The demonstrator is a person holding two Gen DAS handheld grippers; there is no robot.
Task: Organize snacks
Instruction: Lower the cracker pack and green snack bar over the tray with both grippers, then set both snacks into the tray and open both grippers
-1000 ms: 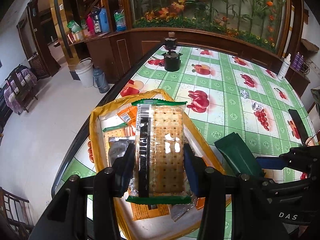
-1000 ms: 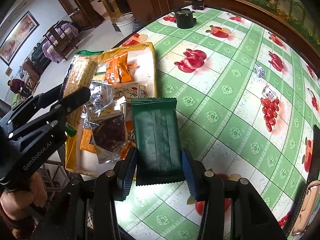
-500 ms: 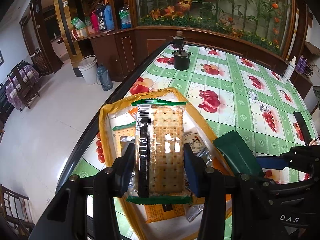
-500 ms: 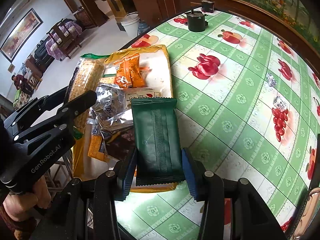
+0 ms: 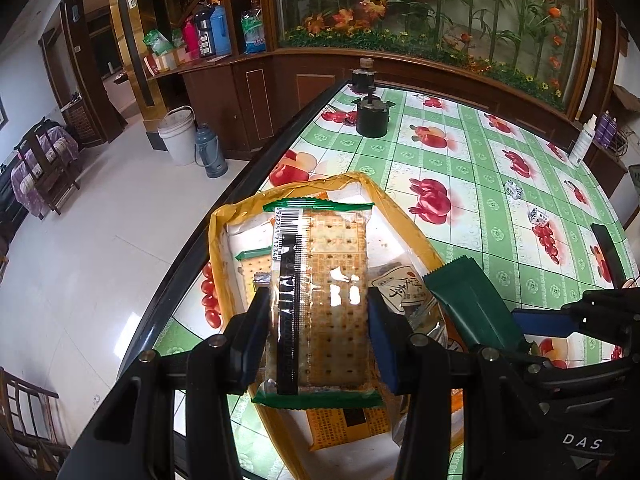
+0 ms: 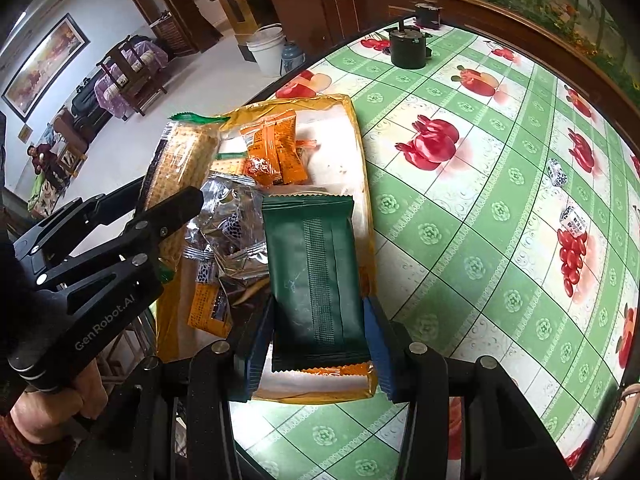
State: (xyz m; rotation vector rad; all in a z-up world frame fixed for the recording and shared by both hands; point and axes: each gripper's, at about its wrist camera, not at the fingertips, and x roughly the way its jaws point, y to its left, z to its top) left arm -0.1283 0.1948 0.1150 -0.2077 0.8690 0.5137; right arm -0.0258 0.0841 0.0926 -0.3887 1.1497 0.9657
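- We held a pair of tongs in each hand above a yellow tray of snacks, which sat at the near left edge of a table covered in a green-and-white fruit cloth.
- Our left tongs were closed to the width of a clear pack of crackers, gripping it by its long sides, in the air over the tray.
- Our right tongs were closed likewise on a dark green packet, held over the tray's right rim.
- In the right-hand view, loose orange packets lay at about 11 o'clock from the green packet and silver wrappers at about 9 o'clock.
- A black pot stood well apart, toward 12 o'clock.
- We judged both packs ready to be set down; doing it well would mean lowering each flat into a bare patch, one at a time, and opening the tongs only once it rested.
- We judged the crackers brittle, so the grip should be gentle.
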